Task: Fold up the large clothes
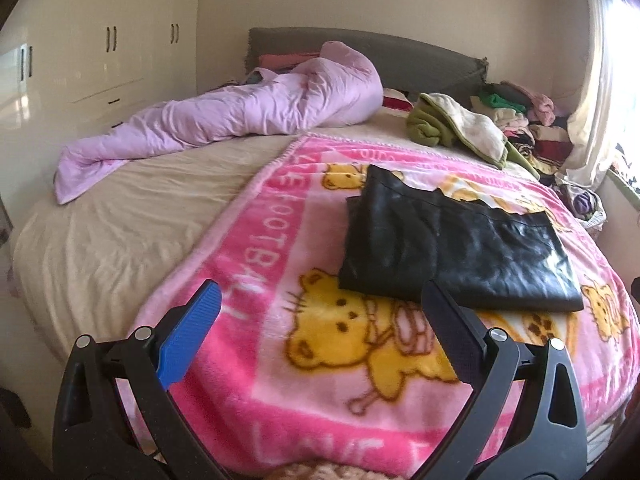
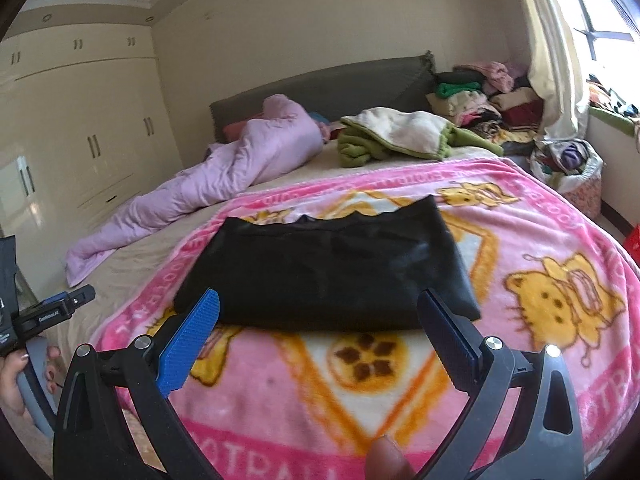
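The black cloth (image 2: 328, 268) lies folded on the pink blanket (image 2: 520, 216) at 12 o'clock — soft, floppy and maybe a bit slippery. Both claws, left gripper (image 1: 320, 332) and right gripper (image 2: 320, 328), are wide apart and hold nothing — pinch it at a near corner.

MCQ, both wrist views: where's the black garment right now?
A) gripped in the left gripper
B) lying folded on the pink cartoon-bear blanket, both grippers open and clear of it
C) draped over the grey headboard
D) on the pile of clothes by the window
B: the folded black garment lies flat on the pink fleece blanket with yellow cartoon bears, while the right gripper and left gripper are both open and hold nothing.
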### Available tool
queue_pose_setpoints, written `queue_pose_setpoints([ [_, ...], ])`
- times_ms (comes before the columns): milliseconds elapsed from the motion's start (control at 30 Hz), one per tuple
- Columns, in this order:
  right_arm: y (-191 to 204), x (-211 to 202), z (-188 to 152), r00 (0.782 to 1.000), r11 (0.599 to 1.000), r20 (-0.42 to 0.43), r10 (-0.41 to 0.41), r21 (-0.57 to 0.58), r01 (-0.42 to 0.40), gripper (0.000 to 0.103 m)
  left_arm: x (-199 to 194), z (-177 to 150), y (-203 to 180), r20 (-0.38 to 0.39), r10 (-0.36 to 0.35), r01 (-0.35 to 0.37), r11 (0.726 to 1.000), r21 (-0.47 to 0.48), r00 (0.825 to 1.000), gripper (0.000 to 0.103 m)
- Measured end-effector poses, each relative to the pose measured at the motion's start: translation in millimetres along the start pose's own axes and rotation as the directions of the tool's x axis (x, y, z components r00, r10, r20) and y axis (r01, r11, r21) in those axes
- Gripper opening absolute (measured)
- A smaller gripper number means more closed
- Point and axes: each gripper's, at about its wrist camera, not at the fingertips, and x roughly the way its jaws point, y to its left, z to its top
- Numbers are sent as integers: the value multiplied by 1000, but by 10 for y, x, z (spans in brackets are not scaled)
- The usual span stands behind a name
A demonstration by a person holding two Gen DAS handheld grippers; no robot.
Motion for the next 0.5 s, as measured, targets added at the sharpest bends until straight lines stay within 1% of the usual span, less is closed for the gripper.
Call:
queue_pose_setpoints([
  [233, 422, 218, 66, 998, 997, -22, 53, -61, -55, 99, -29, -7, 220, 10, 41, -41, 999, -21, 999, 94],
  [367, 600, 355, 89, 996, 994, -39, 80, -74, -83, 99, 17, 6, 365, 5, 70, -70, 997, -35, 998, 94],
  [500, 759, 535, 94, 993, 992, -67, 98, -79, -103, 99, 113, 60, 461, -11, 85, -85, 995, -53, 996, 94],
])
